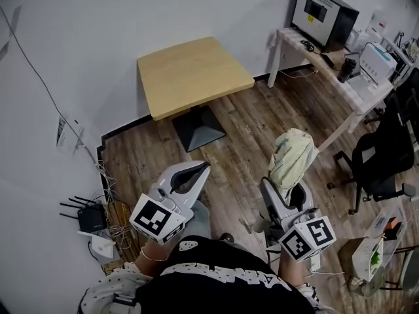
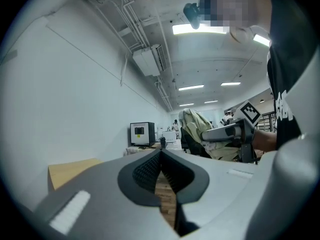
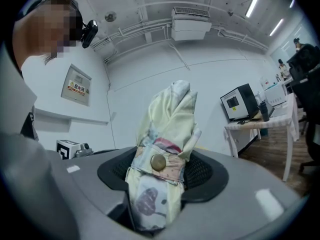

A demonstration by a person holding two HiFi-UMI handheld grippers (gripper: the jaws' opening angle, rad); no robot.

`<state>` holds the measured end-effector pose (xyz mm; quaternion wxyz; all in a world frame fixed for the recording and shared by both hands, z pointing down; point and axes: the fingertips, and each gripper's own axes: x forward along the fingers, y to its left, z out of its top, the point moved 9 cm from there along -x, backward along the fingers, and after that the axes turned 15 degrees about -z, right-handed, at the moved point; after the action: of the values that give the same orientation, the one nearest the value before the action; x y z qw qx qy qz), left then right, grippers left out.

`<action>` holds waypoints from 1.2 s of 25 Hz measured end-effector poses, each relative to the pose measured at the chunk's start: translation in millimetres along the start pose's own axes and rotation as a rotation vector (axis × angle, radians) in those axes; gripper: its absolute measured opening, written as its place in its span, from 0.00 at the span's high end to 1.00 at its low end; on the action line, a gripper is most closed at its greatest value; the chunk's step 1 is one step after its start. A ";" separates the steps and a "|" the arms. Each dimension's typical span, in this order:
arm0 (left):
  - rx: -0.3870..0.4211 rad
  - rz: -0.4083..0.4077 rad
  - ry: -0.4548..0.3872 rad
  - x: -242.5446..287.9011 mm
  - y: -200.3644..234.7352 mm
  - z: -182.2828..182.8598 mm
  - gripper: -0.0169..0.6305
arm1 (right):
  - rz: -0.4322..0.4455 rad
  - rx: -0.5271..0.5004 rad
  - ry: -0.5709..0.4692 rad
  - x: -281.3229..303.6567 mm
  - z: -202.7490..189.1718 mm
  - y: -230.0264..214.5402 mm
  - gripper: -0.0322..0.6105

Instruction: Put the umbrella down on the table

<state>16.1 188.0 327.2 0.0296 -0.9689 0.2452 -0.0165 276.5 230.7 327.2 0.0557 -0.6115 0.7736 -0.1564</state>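
A folded pale yellow umbrella (image 1: pixel 290 159) with a strap and brass snap stands upright between the jaws of my right gripper (image 1: pixel 288 190), which is shut on it; in the right gripper view the umbrella (image 3: pixel 162 154) fills the gap between the pads. My left gripper (image 1: pixel 194 174) is held to the left of it, jaws closed together with nothing between them; its tips (image 2: pixel 161 156) meet in the left gripper view. The light wooden table (image 1: pixel 191 74) stands ahead against the wall, its top bare. The umbrella (image 2: pixel 196 126) also shows in the left gripper view at right.
A white desk (image 1: pixel 340 77) with a monitor (image 1: pixel 319 13) and devices runs along the right. A black office chair (image 1: pixel 380 156) stands at the right. A router (image 1: pixel 88 216) and cables lie on the floor at left. Wooden floor lies between me and the table.
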 end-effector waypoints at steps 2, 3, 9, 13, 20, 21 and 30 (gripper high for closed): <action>-0.010 0.002 -0.002 -0.2 8.8 -3.2 0.97 | -0.003 0.001 0.003 9.9 -0.1 1.3 0.51; -0.015 0.004 -0.003 -1.2 13.6 -5.3 0.97 | -0.005 0.000 0.005 15.4 -0.6 2.9 0.51; -0.042 0.031 -0.005 -7.2 51.5 -13.4 0.97 | 0.016 -0.004 0.033 52.0 -2.6 19.1 0.51; -0.030 0.037 -0.002 -5.8 78.3 -16.5 0.97 | 0.008 -0.010 0.043 78.5 0.0 25.6 0.51; -0.036 0.039 -0.015 4.0 117.0 -22.2 0.97 | -0.013 -0.019 0.046 113.2 4.0 26.0 0.51; -0.041 0.033 -0.019 4.3 121.4 -24.9 0.97 | -0.019 -0.022 0.049 119.1 2.9 26.2 0.51; -0.071 0.063 -0.011 8.3 173.4 -34.8 0.97 | -0.022 -0.024 0.071 175.0 4.6 30.1 0.51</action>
<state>-60.4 30.1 350.7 -0.0031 -0.9611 0.2761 -0.0013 206.7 67.5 331.9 0.0191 -0.6145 0.7703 -0.1692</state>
